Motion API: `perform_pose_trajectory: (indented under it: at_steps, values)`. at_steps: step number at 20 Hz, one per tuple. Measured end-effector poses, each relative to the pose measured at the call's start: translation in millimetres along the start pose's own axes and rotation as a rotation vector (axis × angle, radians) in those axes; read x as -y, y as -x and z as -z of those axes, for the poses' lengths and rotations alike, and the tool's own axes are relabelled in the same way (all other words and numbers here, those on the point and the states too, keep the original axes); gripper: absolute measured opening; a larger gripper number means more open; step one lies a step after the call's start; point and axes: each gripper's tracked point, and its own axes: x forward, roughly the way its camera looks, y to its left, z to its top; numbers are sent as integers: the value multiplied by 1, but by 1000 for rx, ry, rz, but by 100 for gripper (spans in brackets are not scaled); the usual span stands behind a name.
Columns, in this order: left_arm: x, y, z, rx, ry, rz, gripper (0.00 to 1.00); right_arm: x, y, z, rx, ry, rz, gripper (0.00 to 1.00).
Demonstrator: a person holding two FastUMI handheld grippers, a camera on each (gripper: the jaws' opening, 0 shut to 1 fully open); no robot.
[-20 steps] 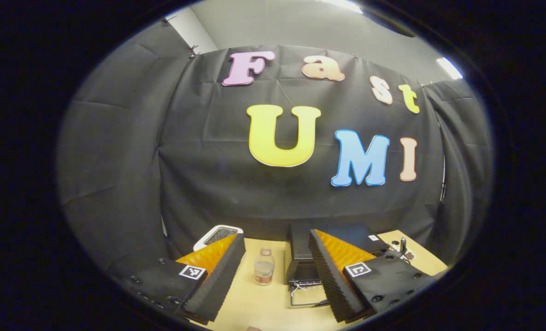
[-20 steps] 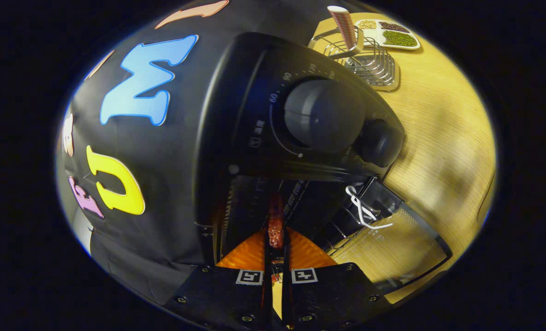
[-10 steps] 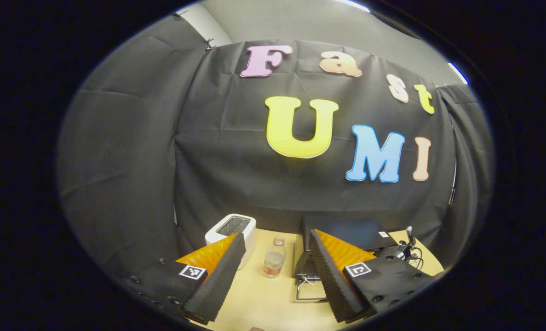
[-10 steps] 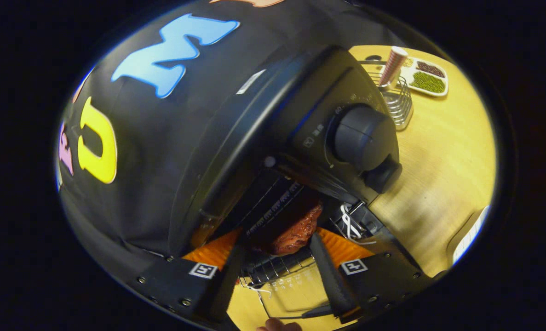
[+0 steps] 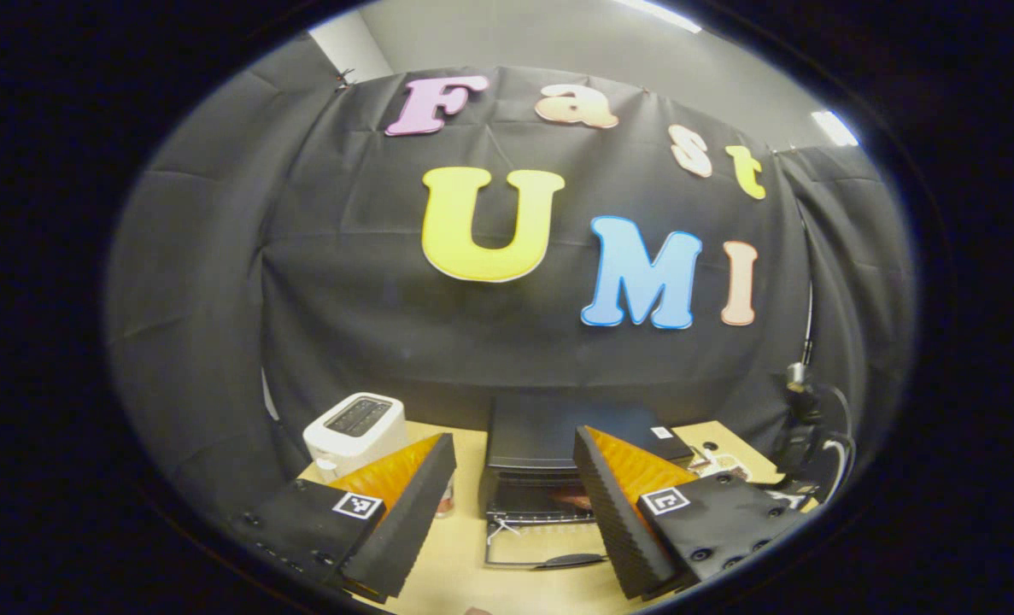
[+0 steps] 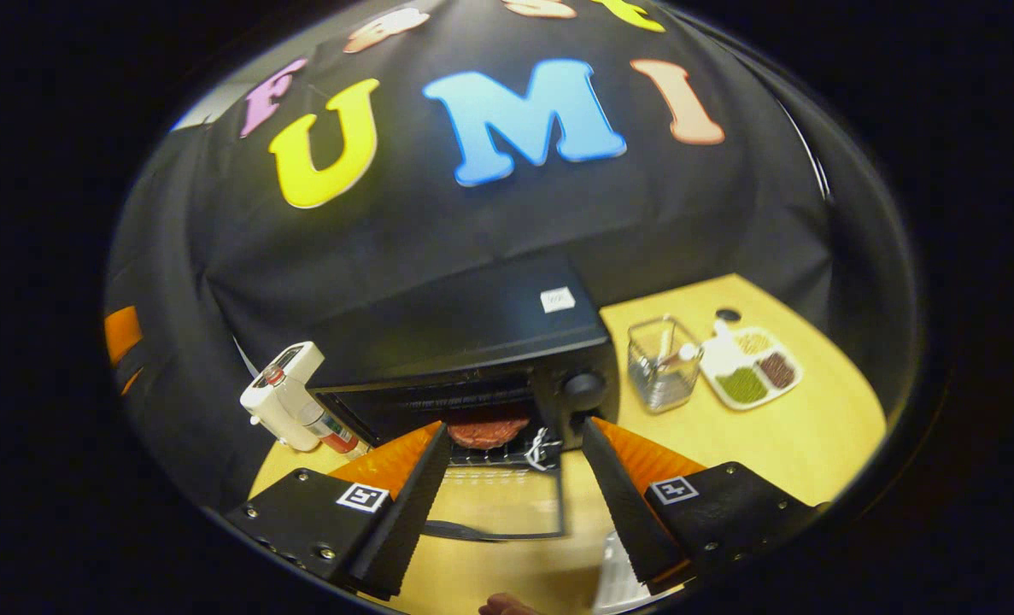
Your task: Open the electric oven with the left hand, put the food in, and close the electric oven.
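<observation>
The black electric oven [image 6: 472, 337] stands at the back of the wooden table with its glass door [image 6: 498, 504] folded down flat. A brown meat patty [image 6: 485, 431] lies on the wire rack inside. My right gripper [image 6: 515, 425] is open and holds nothing, a short way in front of the door. In the left gripper view the same oven [image 5: 541, 423] and its lowered door [image 5: 541, 547] sit ahead. My left gripper [image 5: 514, 437] is open and holds nothing, back from the oven and raised above the table.
A white toaster [image 6: 280, 397] and a small bottle [image 6: 336, 436] stand left of the oven. To its right are a wire holder [image 6: 662, 363] and a tray of beans [image 6: 750, 367]. A white object [image 6: 618, 581] lies near the front edge.
My right gripper opened, left the patty on the rack, then pulled back from the oven and turned upright. The left gripper view swung slightly, with the oven now more centred.
</observation>
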Motion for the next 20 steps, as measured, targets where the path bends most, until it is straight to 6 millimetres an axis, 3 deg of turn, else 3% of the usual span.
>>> perform_pose_trajectory:
  at_steps: [2, 6, 9, 11, 12, 13, 15, 17, 19, 20]
  values:
    - [18, -2, 0, 28, -22, 16, 91, 13, 30, -27, 81, 67, 7, 95]
    - [58, -2, 2, 62, -37, 59, 95, 49, 75, -78, 204, 110, 70, 95]
    - [84, -2, 22, 30, -43, 87, 98, 71, 109, -88, 247, 113, 123, 95]
    - [98, -7, 48, -24, -38, 99, 98, 83, 113, -93, 261, 90, 152, 96]
    - [108, -19, 66, -66, -33, 101, 94, 87, 116, -96, 268, 80, 164, 96]
    - [110, -22, 83, -117, -27, 97, 99, 92, 117, -97, 276, 72, 170, 96]
    - [113, -28, 121, -230, -9, 87, 94, 100, 112, -110, 285, 70, 176, 96]
    - [110, -28, 171, -403, 0, 69, 94, 103, 110, -111, 276, 85, 177, 96]
    - [105, -10, 218, -579, 35, 67, 95, 107, 109, -115, 281, 83, 178, 96]
    - [110, -19, 239, -635, 58, 55, 99, 107, 107, -117, 281, 77, 178, 96]
